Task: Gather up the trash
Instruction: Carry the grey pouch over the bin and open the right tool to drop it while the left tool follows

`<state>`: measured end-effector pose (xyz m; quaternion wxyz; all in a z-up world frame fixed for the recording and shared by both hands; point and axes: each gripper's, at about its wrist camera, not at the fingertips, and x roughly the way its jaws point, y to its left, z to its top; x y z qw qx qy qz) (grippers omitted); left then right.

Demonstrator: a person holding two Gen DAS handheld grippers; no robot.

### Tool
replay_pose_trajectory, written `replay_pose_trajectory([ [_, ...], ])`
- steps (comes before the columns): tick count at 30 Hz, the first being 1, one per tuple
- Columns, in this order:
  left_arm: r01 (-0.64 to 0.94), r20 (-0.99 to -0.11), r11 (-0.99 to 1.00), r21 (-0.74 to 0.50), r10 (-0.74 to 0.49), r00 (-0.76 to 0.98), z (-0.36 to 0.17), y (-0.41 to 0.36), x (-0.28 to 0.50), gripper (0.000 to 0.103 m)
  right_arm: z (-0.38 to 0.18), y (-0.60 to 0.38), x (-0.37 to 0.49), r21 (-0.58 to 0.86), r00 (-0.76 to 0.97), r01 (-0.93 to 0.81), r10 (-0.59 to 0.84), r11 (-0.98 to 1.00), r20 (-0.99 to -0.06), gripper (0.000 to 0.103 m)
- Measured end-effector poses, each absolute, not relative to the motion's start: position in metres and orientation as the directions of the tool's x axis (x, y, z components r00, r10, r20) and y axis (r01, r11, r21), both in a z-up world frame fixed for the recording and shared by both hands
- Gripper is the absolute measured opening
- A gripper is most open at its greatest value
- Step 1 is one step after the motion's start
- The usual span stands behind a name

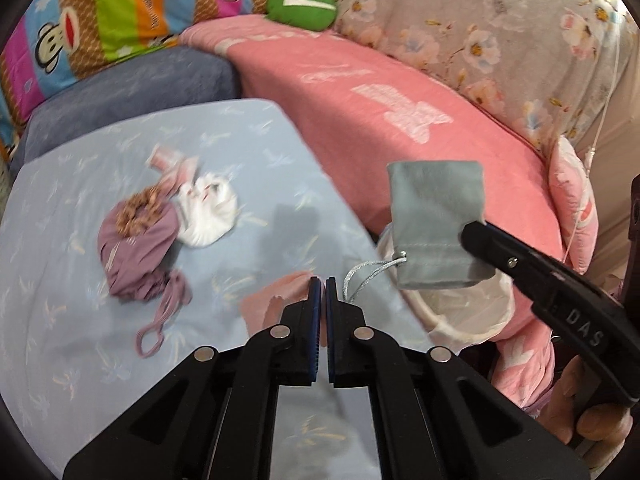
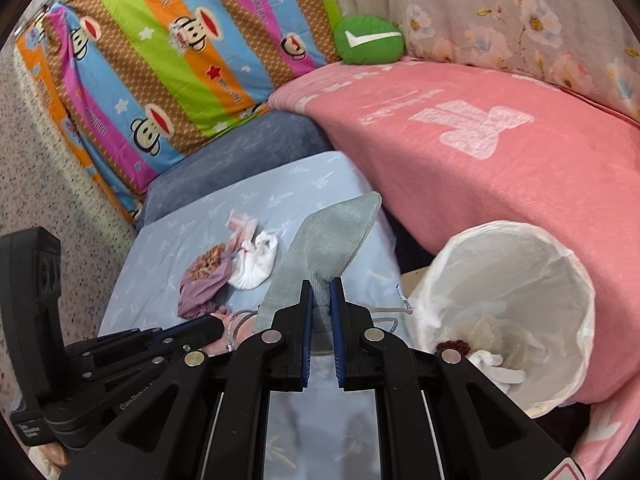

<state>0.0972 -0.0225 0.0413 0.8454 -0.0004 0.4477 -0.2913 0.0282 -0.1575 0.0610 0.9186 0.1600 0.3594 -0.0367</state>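
In the right wrist view the right hand-held gripper [image 2: 320, 292] sits at lower centre, its blue-lined fingers clenched on the lower end of a grey-green drawstring pouch [image 2: 332, 236]; the pouch rises from the jaws toward the middle of the frame, lifted above the light blue sheet [image 2: 280, 192], and its silver cord [image 2: 240, 320] dangles at the left of the jaws. At right of that frame stands a white-lined trash bin [image 2: 560, 280], its mouth tilted toward the camera; inside lie a white crumpled piece, a dark red bit and a pale mesh item; the bin is beside the pouch, not under it in this view.

In the left wrist view the left hand-held gripper [image 1: 322, 284] is at lower centre, jaws pressed together with nothing between them; a pinkish scrap [image 1: 272, 300] lies on the sheet just behind its tips, and whether it touches them I cannot tell. At centre right of that frame the pouch hangs from the other gripper's black tip, in front of the bin's rim.

On the sheet, at left of centre in both views, lie a mauve cloth bundle [image 1: 136, 248] with a brown speckled patch on top, a white crumpled wad [image 1: 208, 216] touching it, and a pink wrapper [image 1: 168, 160] just above; these are blurred. A pink blanket [image 1: 400, 112] fills the upper right; a striped monkey-print cushion [image 2: 180, 60] the upper left; a green round cushion [image 2: 368, 40] sits between them.
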Motion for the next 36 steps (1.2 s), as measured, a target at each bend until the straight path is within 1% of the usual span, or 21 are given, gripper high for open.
replay_pose_trajectory([
  [8,0.585,-0.723,0.772,-0.248,-0.550,0.419,0.061,-0.069,0.090,0.002,0.072,-0.212,0.001,0.287,0.765,0.276,-0.029,0.917,-0.643,0.009],
  [23,0.710,-0.689,0.660,-0.244,-0.634,0.353,0.074,-0.152,0.077,0.004,0.061,-0.287,-0.034,0.300,0.739,0.439,-0.151,0.847,-0.656,0.009],
  [25,0.717,-0.701,0.653,-0.242,-0.629,0.336,0.073,-0.162,0.078,0.012,0.060,-0.292,-0.036,0.298,0.736,0.449,-0.160,0.842,-0.658,0.011],
  [26,0.715,-0.709,0.657,-0.240,-0.622,0.334,0.072,-0.166,0.078,0.030,0.060,-0.294,-0.037,0.299,0.735,0.453,-0.162,0.840,-0.659,0.012],
  [27,0.708,-0.709,0.665,-0.238,-0.618,0.341,0.072,-0.168,0.079,0.054,0.059,-0.296,-0.037,0.299,0.734,0.457,-0.165,0.838,-0.659,0.015],
  [28,0.700,-0.703,0.676,-0.233,-0.614,0.359,0.074,-0.168,0.078,0.063,0.059,-0.298,-0.037,0.300,0.735,0.461,-0.170,0.835,-0.657,0.015],
  [29,0.692,-0.692,0.686,-0.225,-0.613,0.382,0.075,-0.166,0.077,0.070,0.059,-0.299,-0.038,0.302,0.734,0.464,-0.171,0.833,-0.657,0.015],
  [30,0.694,-0.685,0.686,-0.219,-0.615,0.391,0.076,-0.167,0.076,0.070,0.059,-0.300,-0.037,0.304,0.735,0.464,-0.170,0.832,-0.657,0.016],
  [31,0.697,-0.687,0.685,-0.210,-0.611,0.393,0.076,-0.167,0.075,0.070,0.058,-0.301,-0.038,0.305,0.734,0.468,-0.172,0.830,-0.657,0.020],
  [33,0.692,-0.695,0.697,-0.189,-0.593,0.407,0.074,-0.165,0.076,0.070,0.058,-0.301,-0.037,0.309,0.734,0.466,-0.168,0.829,-0.658,0.024],
  [36,0.677,-0.704,0.713,-0.183,-0.575,0.416,0.072,-0.163,0.080,0.070,0.057,-0.299,-0.035,0.312,0.735,0.458,-0.158,0.832,-0.660,0.024],
])
